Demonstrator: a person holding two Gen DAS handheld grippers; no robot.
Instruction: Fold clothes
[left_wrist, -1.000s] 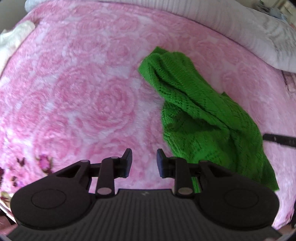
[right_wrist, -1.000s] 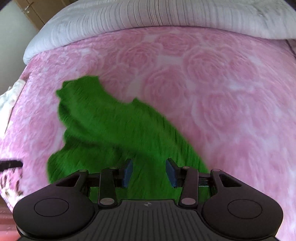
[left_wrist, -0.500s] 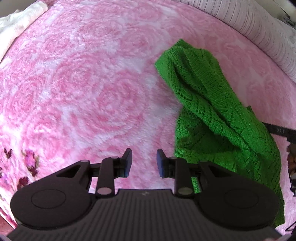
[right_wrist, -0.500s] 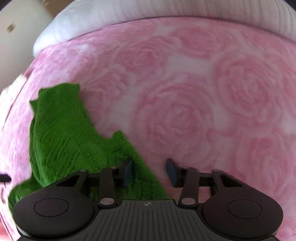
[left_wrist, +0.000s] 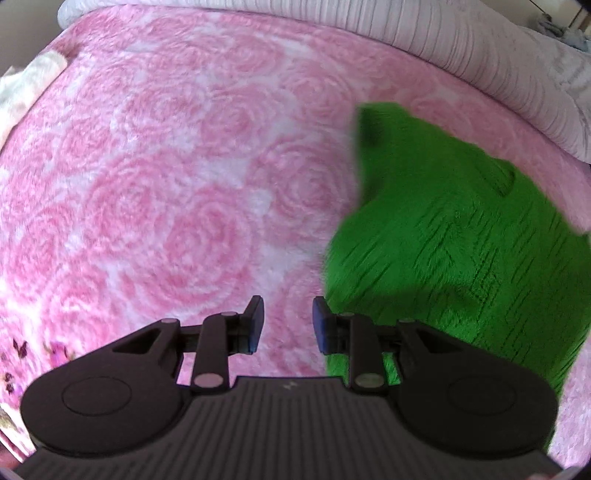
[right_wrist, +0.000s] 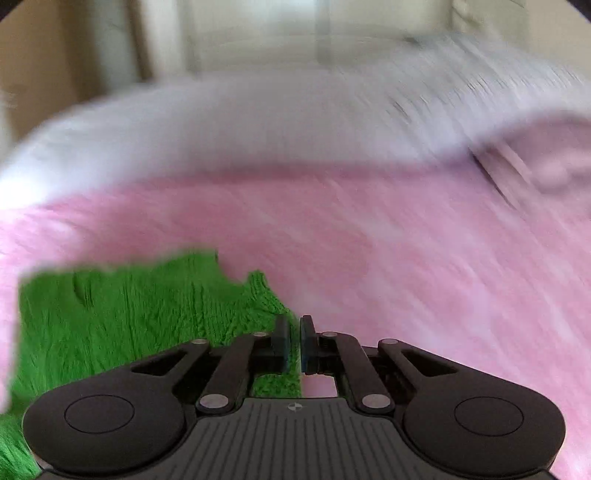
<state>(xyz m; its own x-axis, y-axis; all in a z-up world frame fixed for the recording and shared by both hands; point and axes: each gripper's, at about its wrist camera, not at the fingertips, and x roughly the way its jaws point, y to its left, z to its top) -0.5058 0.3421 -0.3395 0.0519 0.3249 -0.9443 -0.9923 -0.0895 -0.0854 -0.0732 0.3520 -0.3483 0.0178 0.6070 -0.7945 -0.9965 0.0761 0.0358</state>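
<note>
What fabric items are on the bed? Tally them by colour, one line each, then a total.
Green: 1, the knitted sweater
Pink: 1, the rose-patterned blanket
White striped: 1, the duvet along the far edge
Cream: 1, the cloth at the left edge
Total: 4

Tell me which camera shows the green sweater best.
The left wrist view: the green sweater lies broadly in sight on the pink blanket, only slightly blurred. The right wrist view shows just its near edge, smeared, pinched in the right gripper.
</note>
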